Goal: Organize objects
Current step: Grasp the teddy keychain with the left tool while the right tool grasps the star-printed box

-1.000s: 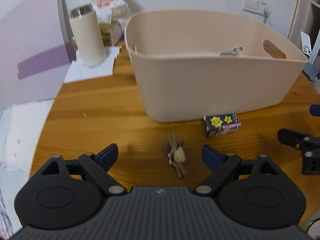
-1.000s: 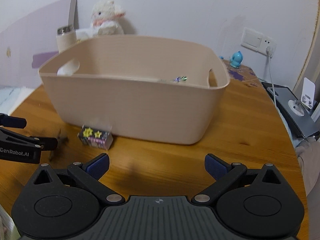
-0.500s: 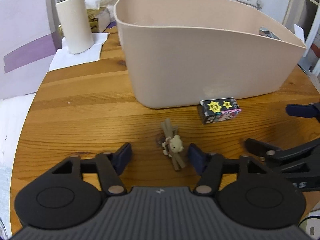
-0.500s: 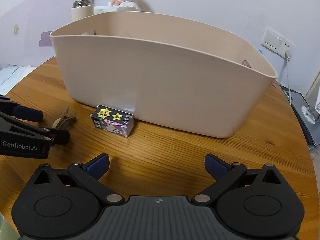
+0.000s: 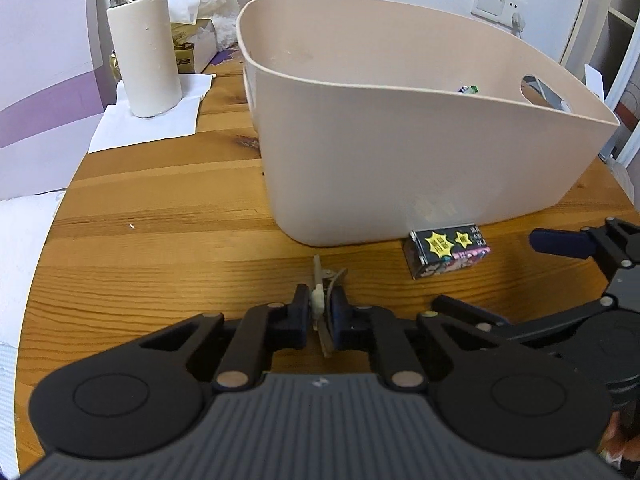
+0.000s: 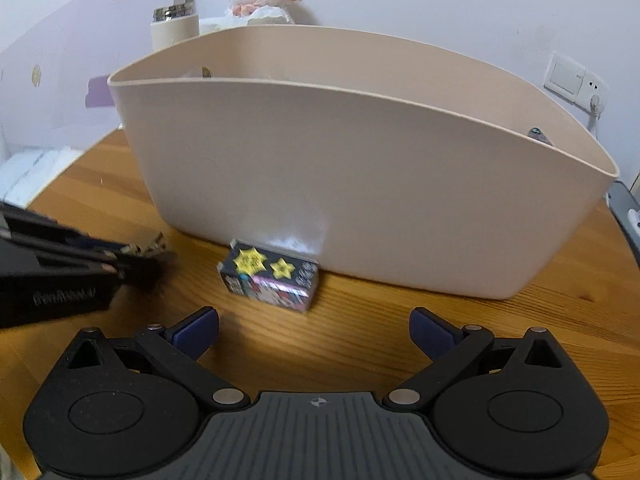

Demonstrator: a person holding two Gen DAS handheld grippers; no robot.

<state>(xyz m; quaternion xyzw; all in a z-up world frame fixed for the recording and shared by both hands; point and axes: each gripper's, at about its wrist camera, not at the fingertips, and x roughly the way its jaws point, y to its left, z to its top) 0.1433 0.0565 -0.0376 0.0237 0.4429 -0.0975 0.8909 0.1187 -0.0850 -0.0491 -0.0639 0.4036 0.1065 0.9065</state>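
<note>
Left gripper (image 5: 320, 312) had pinched its fingers onto the little bear charm (image 5: 319, 300), low over the wooden table (image 5: 160, 220) before the beige tub's (image 5: 400, 152) near wall. Right gripper (image 6: 314, 330) hung wide open, holding nothing, facing the small star-printed box (image 6: 270, 278), which lay touching that wall, right of the charm.
</note>
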